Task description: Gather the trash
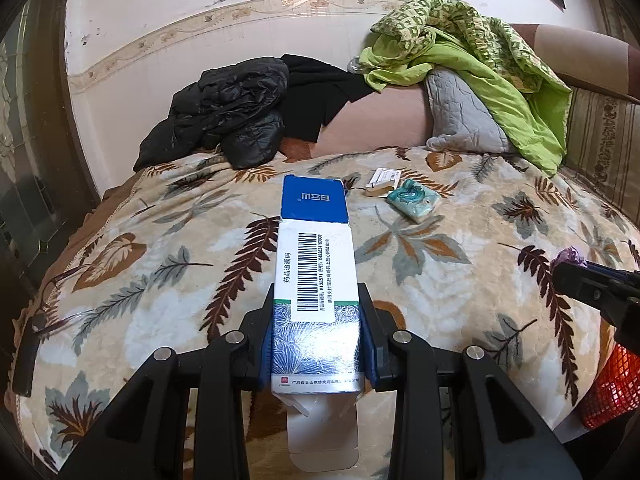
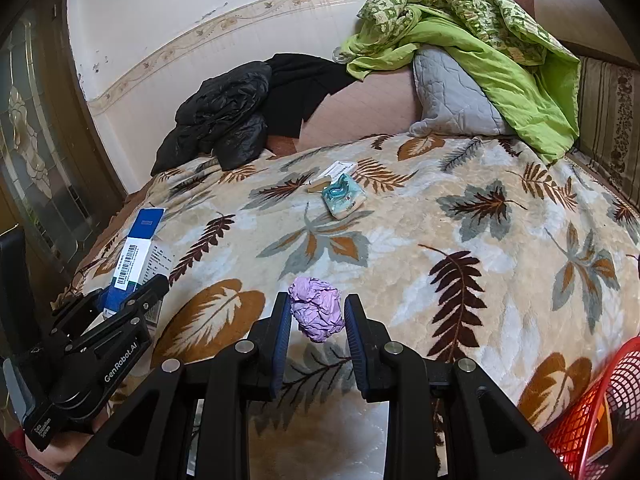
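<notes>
Blue-and-white box [image 1: 316,280] (barcode label), lilac crumpled wad [image 2: 316,314]; beige leaf-patterned blanket [image 2: 440,240], red mesh basket [image 2: 588,420]

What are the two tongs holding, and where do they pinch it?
Left tongs pinch the medicine box by its long sides, near its lower end. Right tongs hold the crumpled purple paper by its sides.

My right gripper [image 2: 318,320] holds a crumpled purple wad [image 2: 316,314] between its blue pads [image 2: 282,336], above the leaf-print blanket [image 2: 440,240]. My left gripper [image 2: 132,300], at the blanket's left edge, clamps a blue-and-white box [image 2: 136,252]. Toward the far edge lie a teal packet [image 2: 343,199] and, just beside it, a small white box [image 2: 340,169]. A red mesh basket [image 2: 592,420] stands at the near right corner.
</notes>
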{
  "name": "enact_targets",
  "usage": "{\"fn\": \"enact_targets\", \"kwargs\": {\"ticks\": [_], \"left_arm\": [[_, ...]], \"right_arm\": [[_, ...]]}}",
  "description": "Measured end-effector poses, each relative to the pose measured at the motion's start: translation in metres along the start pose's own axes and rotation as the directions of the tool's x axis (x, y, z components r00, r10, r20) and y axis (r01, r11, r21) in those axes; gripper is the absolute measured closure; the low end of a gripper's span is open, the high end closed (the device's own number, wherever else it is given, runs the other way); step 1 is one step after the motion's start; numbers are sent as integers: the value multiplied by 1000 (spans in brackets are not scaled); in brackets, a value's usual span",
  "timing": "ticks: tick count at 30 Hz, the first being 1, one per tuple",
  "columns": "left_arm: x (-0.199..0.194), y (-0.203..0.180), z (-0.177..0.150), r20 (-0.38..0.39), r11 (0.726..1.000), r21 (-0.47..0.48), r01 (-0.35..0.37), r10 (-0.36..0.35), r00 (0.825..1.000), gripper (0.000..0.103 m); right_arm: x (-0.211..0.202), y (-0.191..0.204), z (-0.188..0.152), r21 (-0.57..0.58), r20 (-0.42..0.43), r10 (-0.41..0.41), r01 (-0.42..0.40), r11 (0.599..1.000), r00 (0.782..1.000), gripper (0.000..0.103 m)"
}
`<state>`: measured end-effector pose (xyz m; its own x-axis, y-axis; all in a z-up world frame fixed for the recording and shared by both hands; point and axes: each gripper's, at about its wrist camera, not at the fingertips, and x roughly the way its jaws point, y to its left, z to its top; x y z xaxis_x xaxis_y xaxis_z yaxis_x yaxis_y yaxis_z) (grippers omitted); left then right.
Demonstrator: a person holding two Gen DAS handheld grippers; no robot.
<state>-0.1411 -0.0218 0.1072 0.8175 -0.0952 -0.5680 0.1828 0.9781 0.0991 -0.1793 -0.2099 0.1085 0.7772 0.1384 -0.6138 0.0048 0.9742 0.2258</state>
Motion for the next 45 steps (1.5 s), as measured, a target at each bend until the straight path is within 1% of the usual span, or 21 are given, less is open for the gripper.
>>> {"fn": "enact_targets", "kwargs": {"ticks": [4, 9, 19, 31, 45], "left_arm": [[-1, 1, 1, 5, 999, -5, -33, 33, 999, 70], [-4, 12, 3, 26, 996, -42, -81, 82, 996, 70], [-7, 25, 5, 42, 988, -80, -132, 136, 990, 70], [-9, 34, 5, 48, 981, -100, -164, 169, 984, 70], [-13, 42, 5, 52, 979, -106, -177, 183, 982, 70]], "right_arm": [[0, 0, 0, 0, 0, 0, 0, 1000, 1000, 74], [0, 0, 0, 1, 0, 0, 0, 1000, 1000, 74], [2, 2, 0, 0, 0, 3, -3, 1000, 1000, 74], [3, 6, 0, -5, 0, 15, -15, 1000, 1000, 74], [4, 7, 0, -3, 0, 18, -18, 1000, 1000, 74]]}}
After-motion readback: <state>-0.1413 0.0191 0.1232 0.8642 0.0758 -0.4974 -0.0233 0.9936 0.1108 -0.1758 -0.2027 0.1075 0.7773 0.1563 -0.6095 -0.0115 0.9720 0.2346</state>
